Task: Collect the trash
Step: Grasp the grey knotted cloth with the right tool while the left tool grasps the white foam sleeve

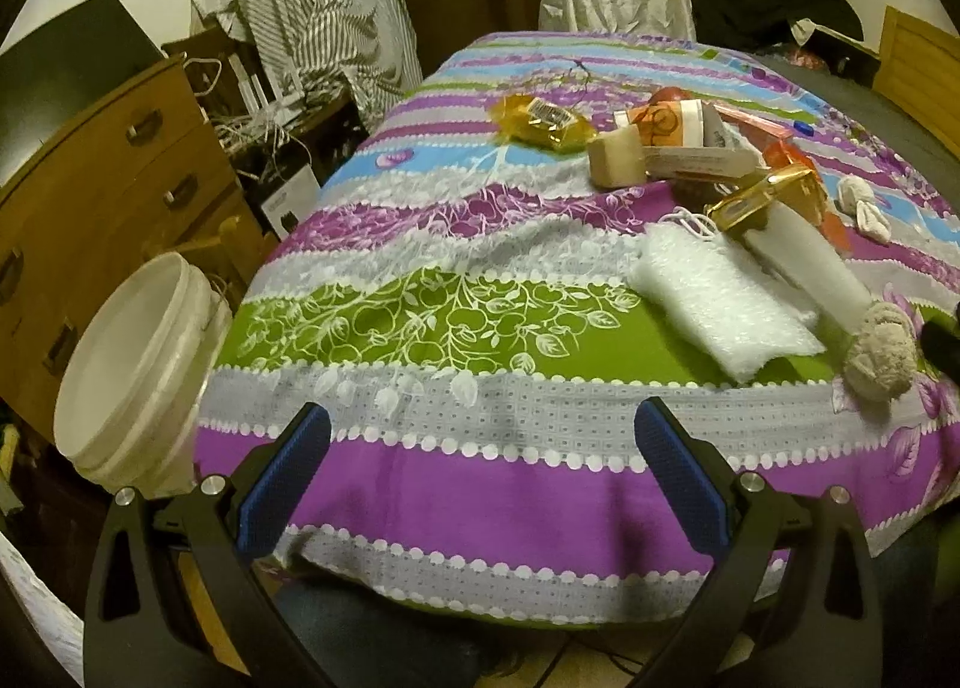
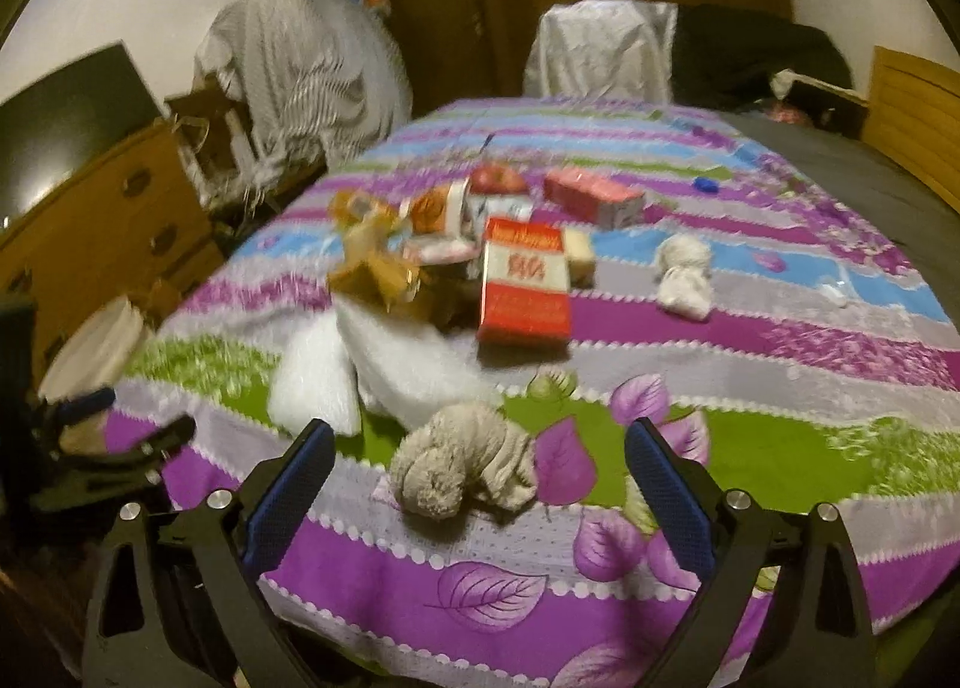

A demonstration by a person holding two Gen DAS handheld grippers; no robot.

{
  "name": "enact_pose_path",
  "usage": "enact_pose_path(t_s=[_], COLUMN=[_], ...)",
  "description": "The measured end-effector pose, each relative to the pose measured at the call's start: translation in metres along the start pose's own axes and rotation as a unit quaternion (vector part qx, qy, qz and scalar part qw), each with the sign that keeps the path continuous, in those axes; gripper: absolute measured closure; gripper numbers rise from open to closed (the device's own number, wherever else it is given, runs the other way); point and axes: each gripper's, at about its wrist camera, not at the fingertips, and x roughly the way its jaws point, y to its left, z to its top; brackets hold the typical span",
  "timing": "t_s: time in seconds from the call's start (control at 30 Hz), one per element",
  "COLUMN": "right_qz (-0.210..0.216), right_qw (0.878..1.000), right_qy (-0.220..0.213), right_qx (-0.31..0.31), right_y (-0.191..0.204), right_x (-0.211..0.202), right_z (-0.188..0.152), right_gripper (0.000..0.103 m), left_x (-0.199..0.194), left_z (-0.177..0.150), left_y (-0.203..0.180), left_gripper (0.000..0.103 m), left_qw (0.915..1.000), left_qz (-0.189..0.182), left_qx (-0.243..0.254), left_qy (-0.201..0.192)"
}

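right gripper (image 2: 480,469): jaws spread wide around crumpled grey wad (image 2: 465,463), not yet touching, lined up to pinch
left gripper (image 1: 483,460): spread, empty
bucket (image 1: 129,364): beside bed, ready for trash

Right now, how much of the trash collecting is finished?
Nothing looks done: the white bucket beside the bed shows no trash inside. In hand: nothing; the left gripper and right gripper are open. Left: the crumpled grey wad, red box, white foam sheet and yellow wrapper.
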Motion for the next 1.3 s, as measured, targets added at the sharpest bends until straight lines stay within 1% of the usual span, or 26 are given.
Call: enact_pose_path(t_s=[0.03, 0.07, 0.1, 0.13, 0.17, 0.2, 0.27, 0.3, 0.33, 0.43, 0.47, 0.53, 0.63, 0.7, 0.77, 0.83, 0.9, 0.97, 1.07, 1.1, 1.2, 1.3], right_qz=[0.001, 0.004, 0.005, 0.009, 0.022, 0.038, 0.046, 0.045, 0.045, 0.057, 0.059, 0.063, 0.058, 0.059, 0.061, 0.061, 0.06, 0.058, 0.06, 0.062, 0.063, 0.064], right_qw=[1.0, 1.0, 1.0, 0.999, 0.999, 0.998, 0.998, 0.998, 0.999, 0.997, 0.996, 0.995, 0.995, 0.994, 0.994, 0.993, 0.993, 0.993, 0.993, 0.993, 0.994, 0.994], right_qy=[0.014, 0.024, 0.03, 0.04, 0.05, 0.055, 0.038, 0.029, 0.018, 0.006, 0.004, 0.002, 0.001, -0.002, -0.003, -0.005, -0.006, -0.008, -0.008, -0.009, -0.016, -0.024], right_qx=[-0.004, -0.003, -0.003, -0.001, 0.003, 0.01, 0.016, 0.014, 0.018, 0.053, 0.062, 0.076, 0.083, 0.087, 0.091, 0.098, 0.101, 0.103, 0.102, 0.099, 0.09, 0.082], right_y=[0.001, 0.001, 0.001, 0.0, -0.001, -0.002, -0.002, -0.002, -0.003, -0.016, -0.02, -0.029, -0.037, -0.043, -0.047, -0.052, -0.055, -0.057, -0.055, -0.053, -0.045, -0.037], right_x=[0.01, 0.017, 0.022, 0.031, 0.038, 0.041, 0.034, 0.029, 0.022, 0.007, 0.003, -0.002, -0.008, -0.012, -0.014, -0.017, -0.019, -0.02, -0.021, -0.022, -0.025, -0.031], right_z=[-0.003, -0.004, -0.006, -0.009, -0.013, -0.015, -0.016, -0.017, -0.017, -0.016, -0.016, -0.017, -0.017, -0.018, -0.019, -0.02, -0.021, -0.022, -0.023, -0.023, -0.02, -0.015], right_gripper=[0.014, 0.021, 0.032, 0.039, 0.055, 0.059, 0.063, 0.063, 0.063, 0.063, 0.063, 0.063, 0.063, 0.063, 0.063, 0.063, 0.063, 0.063, 0.063, 0.063, 0.063, 0.063], left_x=[0.001, 0.001, 0.002, 0.002, 0.002, 0.001, -0.003, -0.004, -0.006, -0.007, -0.003, 0.006, 0.024, 0.033, 0.045, 0.057, 0.055, 0.052, 0.046, 0.042, 0.034, 0.023], left_z=[0.0, 0.001, 0.001, 0.002, 0.003, 0.004, 0.007, 0.009, 0.011, 0.021, 0.024, 0.029, 0.035, 0.037, 0.041, 0.039, 0.037, 0.035, 0.032, 0.031, 0.03, 0.031], left_y=[0.0, 0.0, -0.001, -0.001, -0.001, -0.002, -0.002, -0.003, -0.004, -0.015, -0.02, -0.033, -0.054, -0.066, -0.076, -0.081, -0.076, -0.07, -0.056, -0.051, -0.039, -0.025], left_gripper=[0.005, 0.005, 0.005, 0.005, 0.005, 0.005, 0.005, 0.005, 0.005, 0.005, 0.005, 0.005, 0.005, 0.005, 0.01, 0.027, 0.037, 0.04, 0.042, 0.042, 0.042, 0.042], left_qw=[1.0, 1.0, 1.0, 0.9999, 0.9999, 0.9997, 0.9989, 0.9984, 0.997, 0.9901, 0.9884, 0.9867, 0.9818, 0.9799, 0.9778, 0.9756, 0.9687, 0.9656, 0.9638, 0.9646, 0.9688, 0.9754], left_qz=[-0.003, -0.006, -0.008, -0.011, -0.015, -0.022, -0.044, -0.054, -0.073, -0.136, -0.147, -0.158, -0.184, -0.193, -0.202, -0.211, -0.24, -0.252, -0.258, -0.256, -0.242, -0.214], left_qx=[-0.001, -0.002, -0.002, -0.003, -0.004, -0.006, -0.012, -0.016, -0.02, -0.034, -0.037, -0.039, -0.042, -0.042, -0.043, -0.037, -0.045, -0.047, -0.056, -0.056, -0.054, -0.052], left_qy=[0.002, 0.001, 0.0, -0.002, -0.003, -0.003, -0.007, -0.01, -0.011, -0.007, -0.007, -0.003, 0.02, 0.029, 0.037, 0.048, 0.043, 0.04, 0.033, 0.028, 0.016, 0.0])
